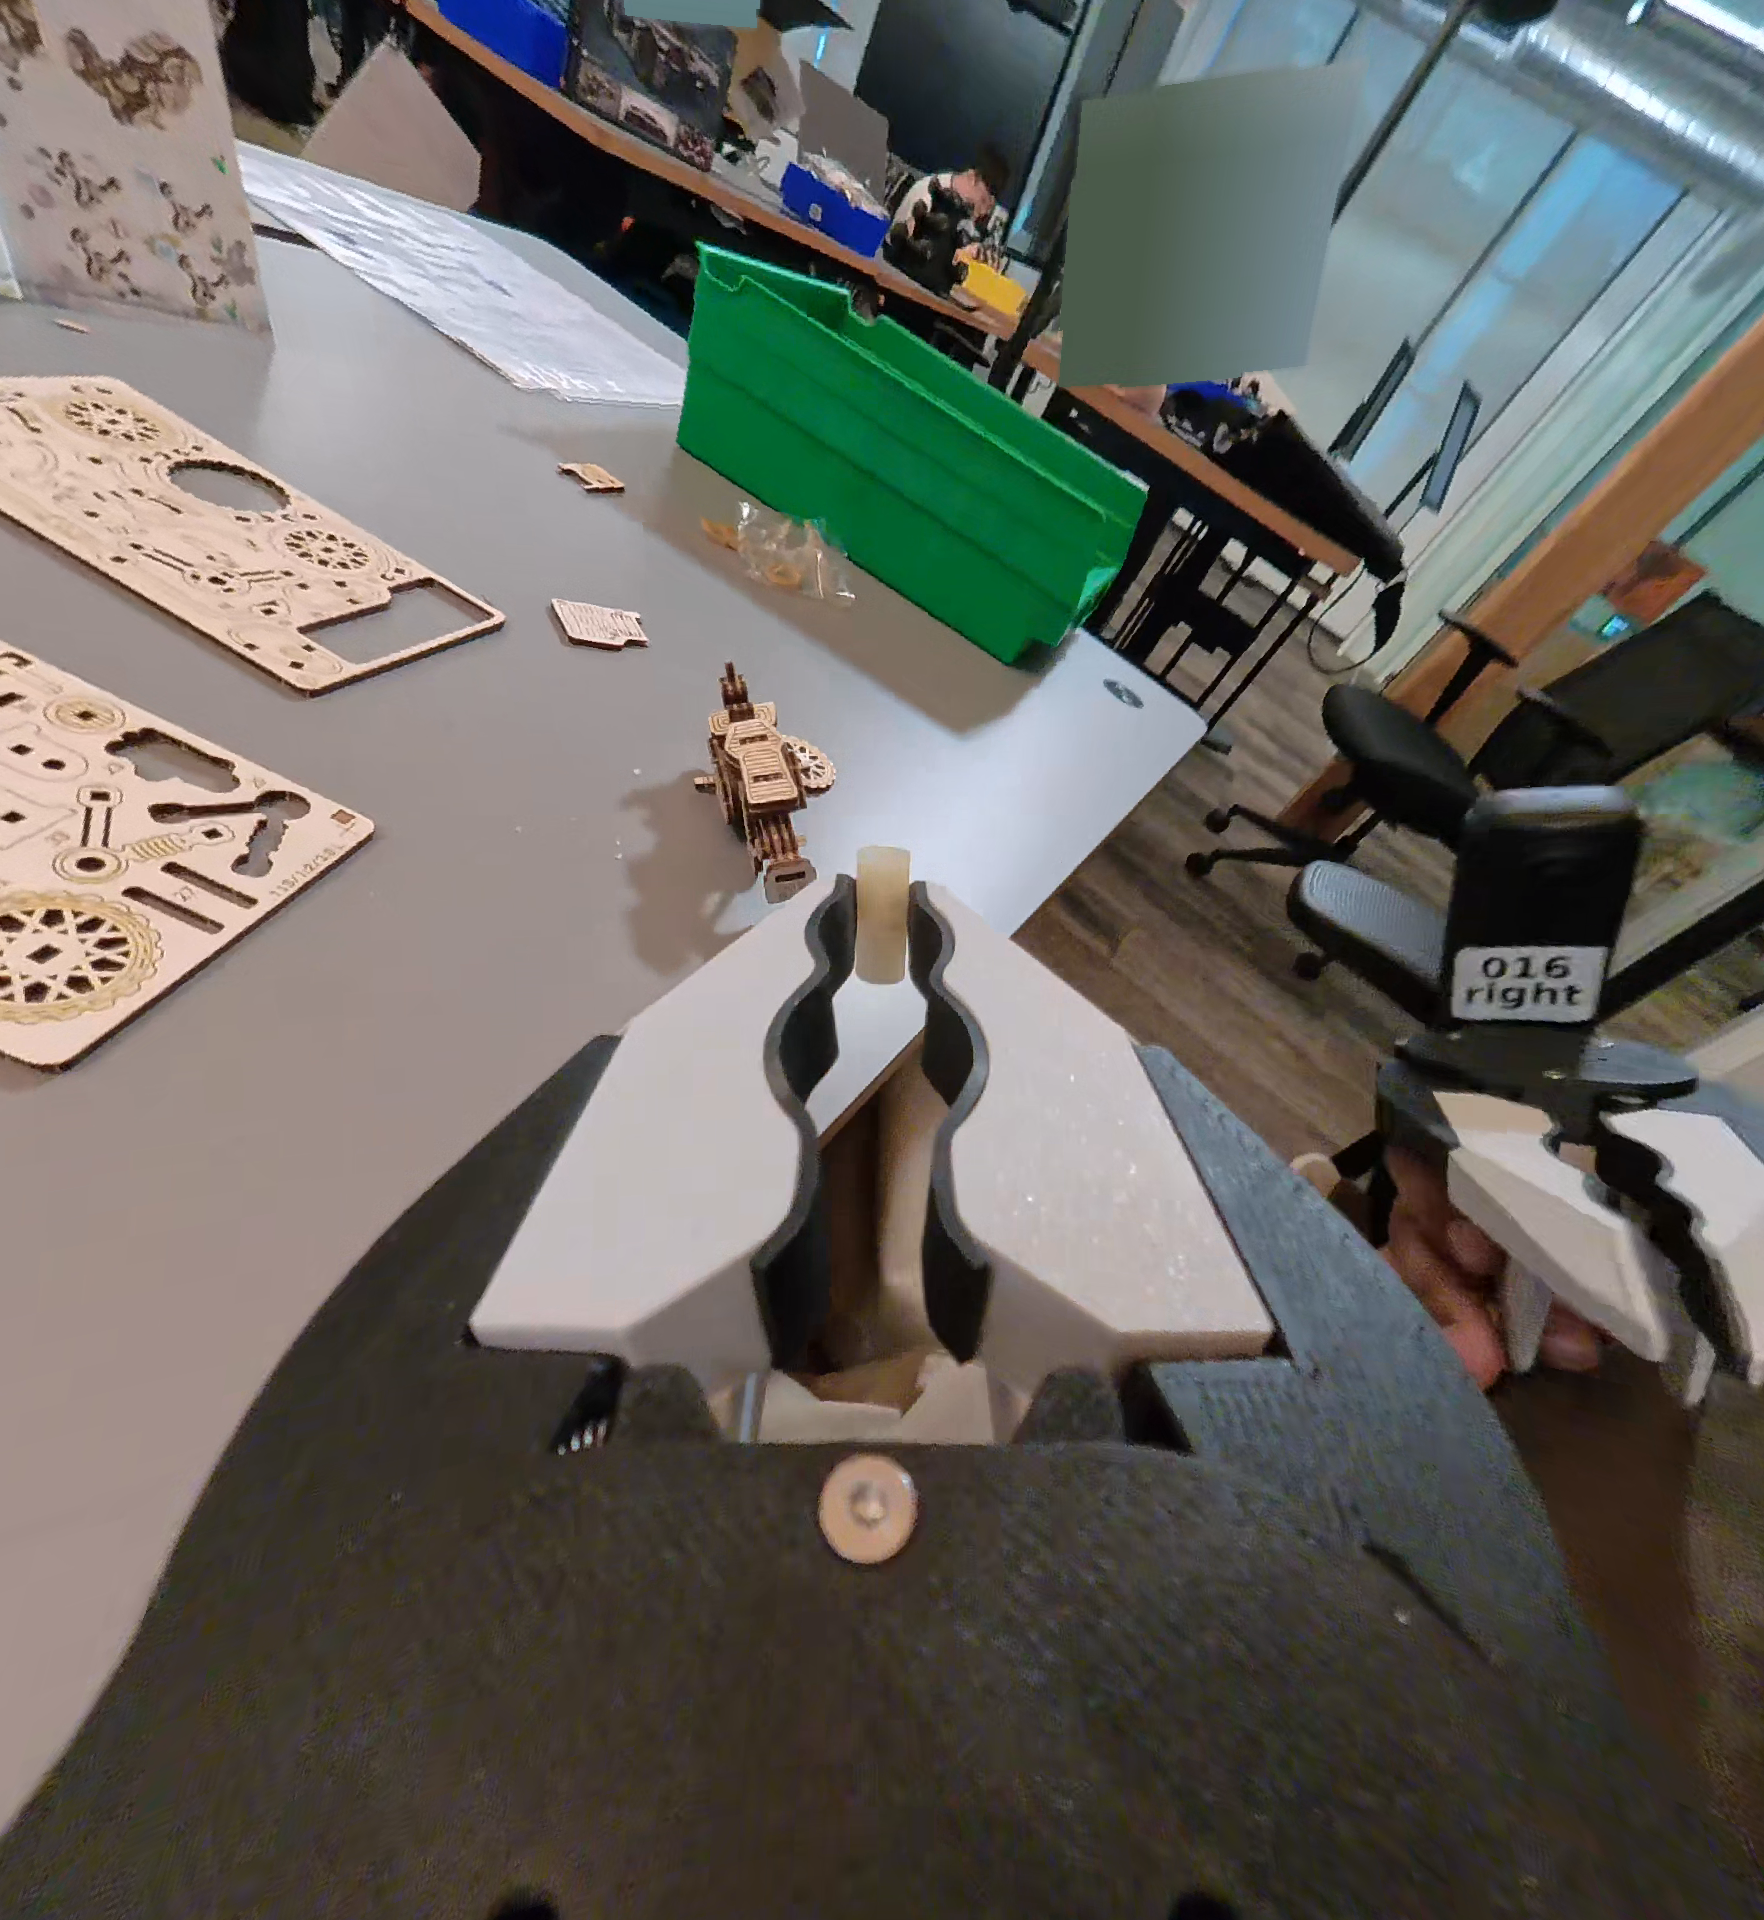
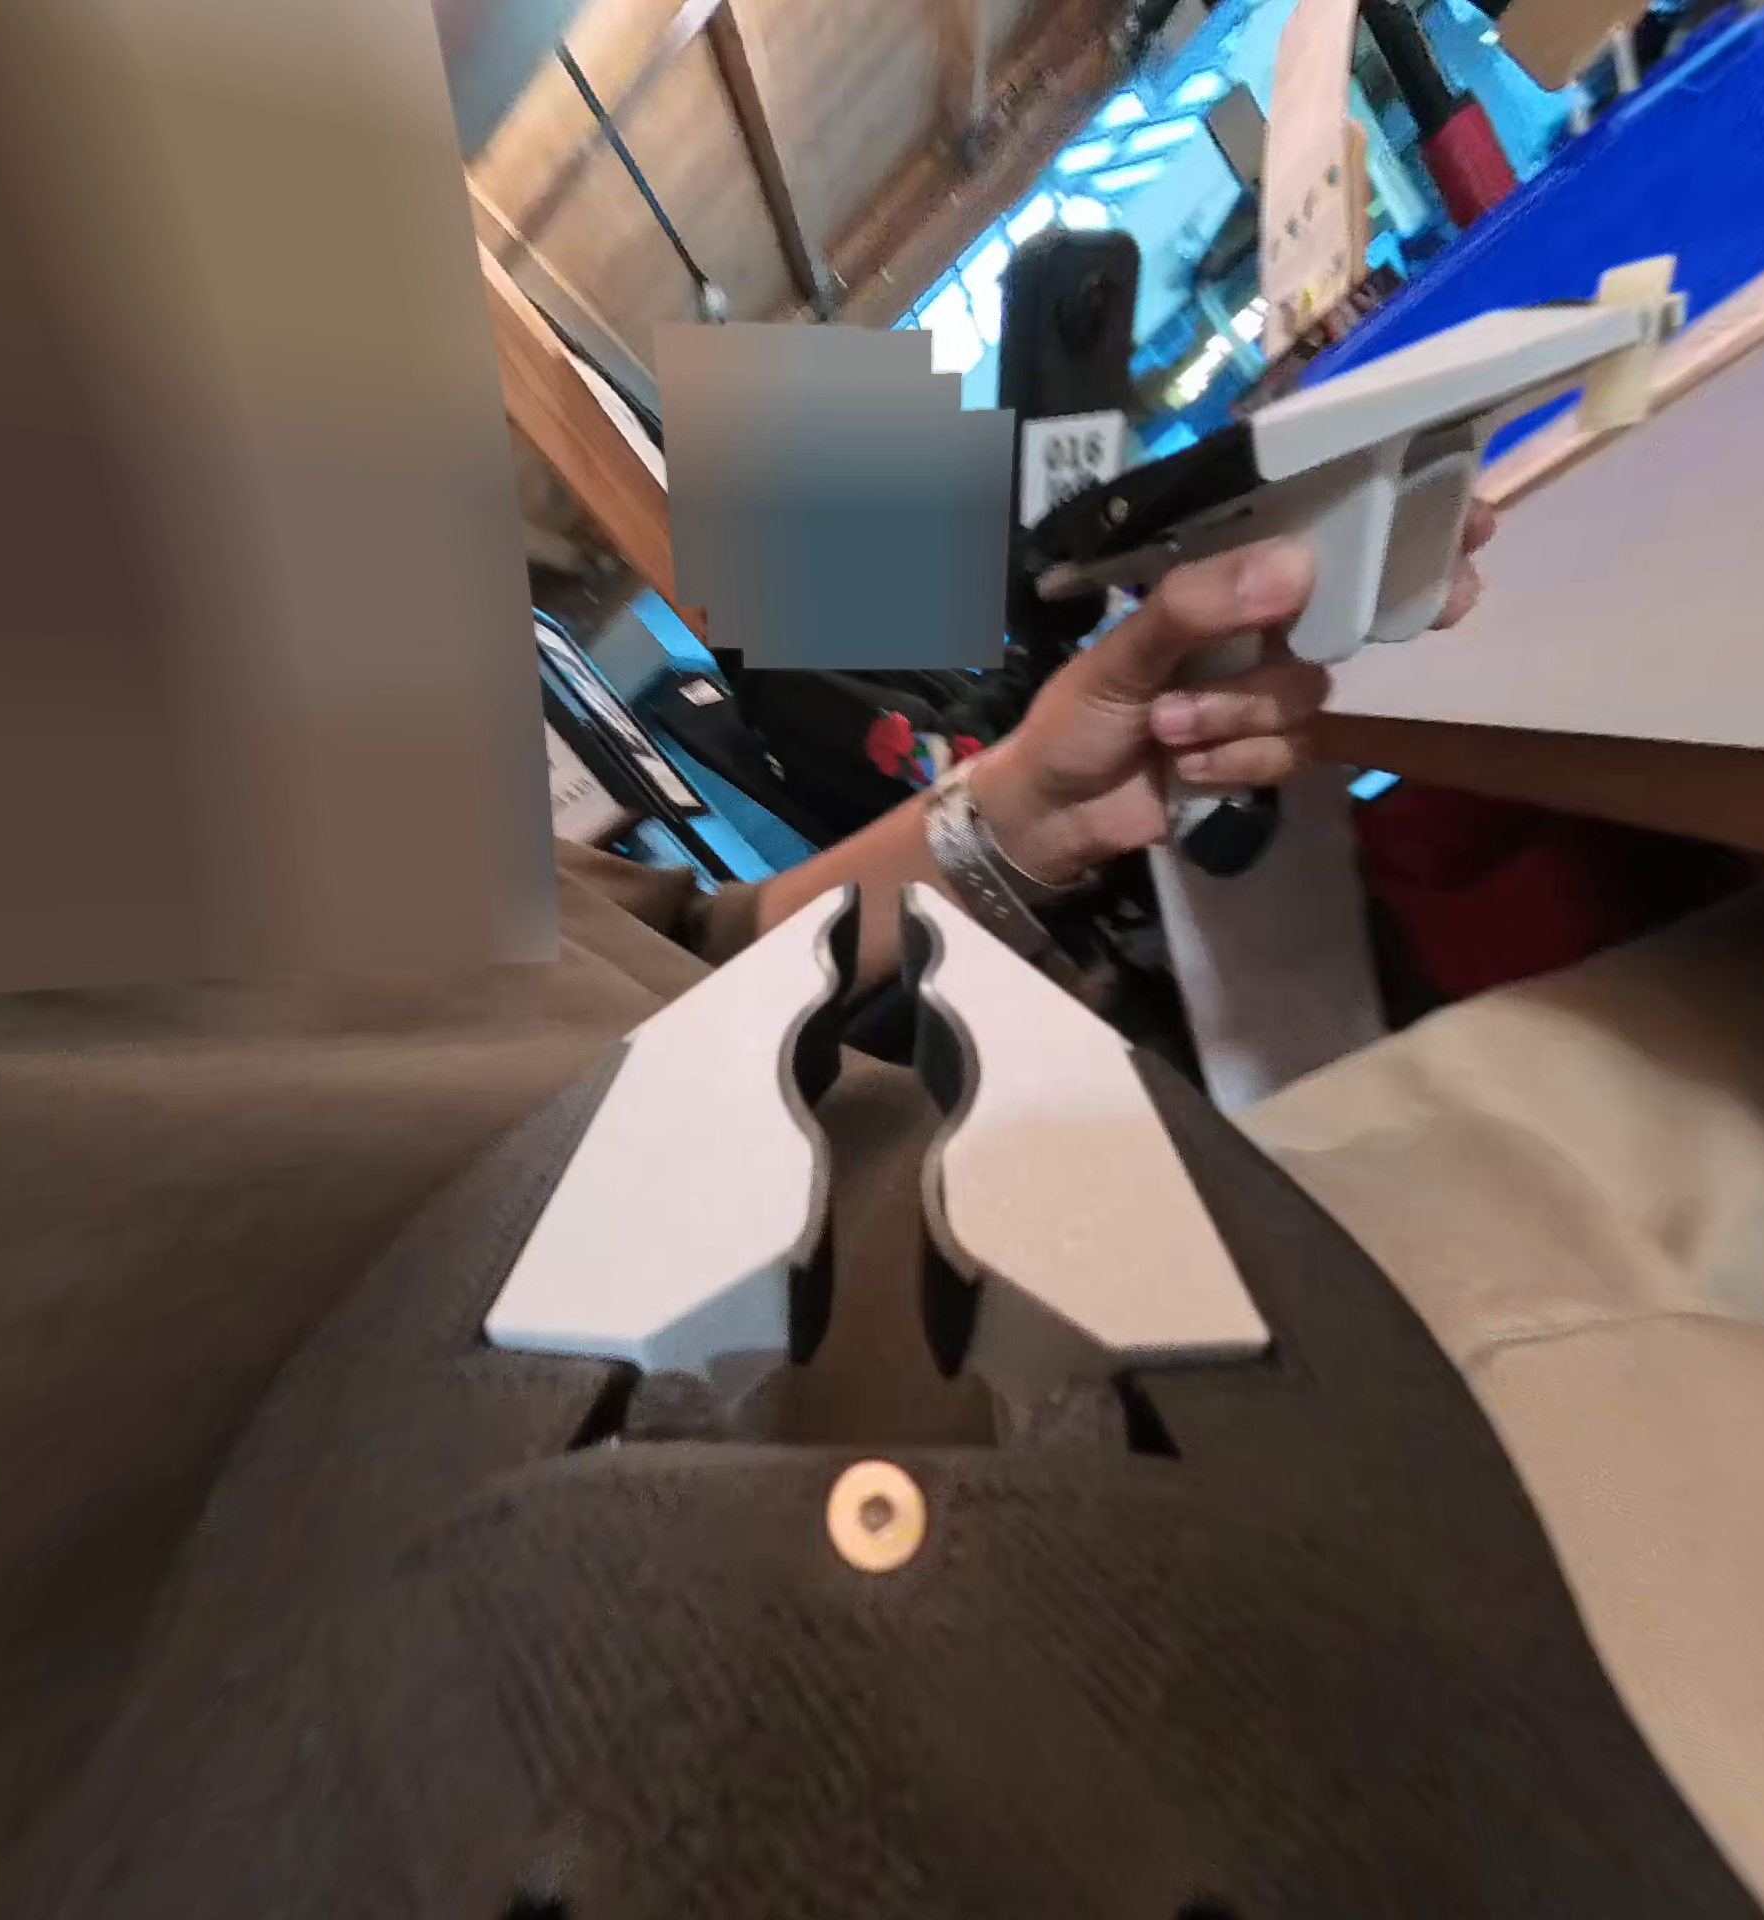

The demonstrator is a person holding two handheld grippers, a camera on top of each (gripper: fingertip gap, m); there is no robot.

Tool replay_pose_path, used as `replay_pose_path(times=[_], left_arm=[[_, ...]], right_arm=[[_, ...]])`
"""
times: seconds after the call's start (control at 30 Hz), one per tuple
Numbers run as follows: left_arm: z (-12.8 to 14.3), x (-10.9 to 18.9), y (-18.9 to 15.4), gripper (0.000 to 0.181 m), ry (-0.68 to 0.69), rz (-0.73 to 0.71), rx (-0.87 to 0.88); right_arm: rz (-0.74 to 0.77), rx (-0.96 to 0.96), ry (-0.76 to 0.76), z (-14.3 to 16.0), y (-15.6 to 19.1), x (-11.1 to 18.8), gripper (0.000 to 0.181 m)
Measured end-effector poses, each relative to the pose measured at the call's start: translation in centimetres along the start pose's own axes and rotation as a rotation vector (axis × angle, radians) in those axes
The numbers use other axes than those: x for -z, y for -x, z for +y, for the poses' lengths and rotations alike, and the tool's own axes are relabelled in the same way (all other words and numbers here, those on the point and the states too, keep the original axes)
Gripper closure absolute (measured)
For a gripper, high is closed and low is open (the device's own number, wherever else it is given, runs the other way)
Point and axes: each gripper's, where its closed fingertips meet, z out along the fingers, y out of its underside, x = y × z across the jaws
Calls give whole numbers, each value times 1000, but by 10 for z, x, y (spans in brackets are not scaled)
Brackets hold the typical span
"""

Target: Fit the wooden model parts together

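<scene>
Left gripper (image 1: 878, 904) pinches a small cream peg (image 1: 880, 914); right gripper (image 2: 880, 914), nearly closed and empty, hangs below the table. Line up squarely with the half-built wooden model (image 1: 762, 774).

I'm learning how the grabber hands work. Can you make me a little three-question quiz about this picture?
1. True or false: the left gripper pinches a small cream cylinder-shaped piece at its fingertips.
2. What lies nearest beyond that piece on the grey table? A) the green plastic bin B) the small brown wooden model C) the flat laser-cut wooden sheet with a toothed wheel
3. Fill in: the right gripper is off the table's edge, low on its right side, and holds ______.

Key: 1 true; 2 B; 3 nothing
</scene>
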Motion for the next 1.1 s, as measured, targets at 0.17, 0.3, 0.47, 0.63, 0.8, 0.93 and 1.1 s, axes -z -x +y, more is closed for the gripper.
replay_pose_path(times=[0.17, 0.3, 0.47, 0.63, 0.8, 0.93, 1.1], left_arm=[[-3, 4, 0, 174, -20, -16, 0], [0, -1, 0, 174, 0, -10, -9], [2, -3, 0, 174, 3, 0, 6], [1, -3, 0, 174, -3, 7, 19], [2, -4, -1, 174, -1, 9, 27], [0, -3, -2, 174, -7, 8, 16], [3, -3, -4, 174, 15, 19, -8]], right_arm=[[-119, -96, 46, 3, 42, 6, 181], [-146, -101, 99, 2, 58, 9, 181], [-126, -195, 102, -1, 59, 26, 181], [52, 7, 112, -16, 28, 44, 181], [93, 174, 2, -47, -8, 26, 166], [164, 157, 41, -34, -37, 9, 161], [339, 313, 47, -60, -58, 29, 155]])
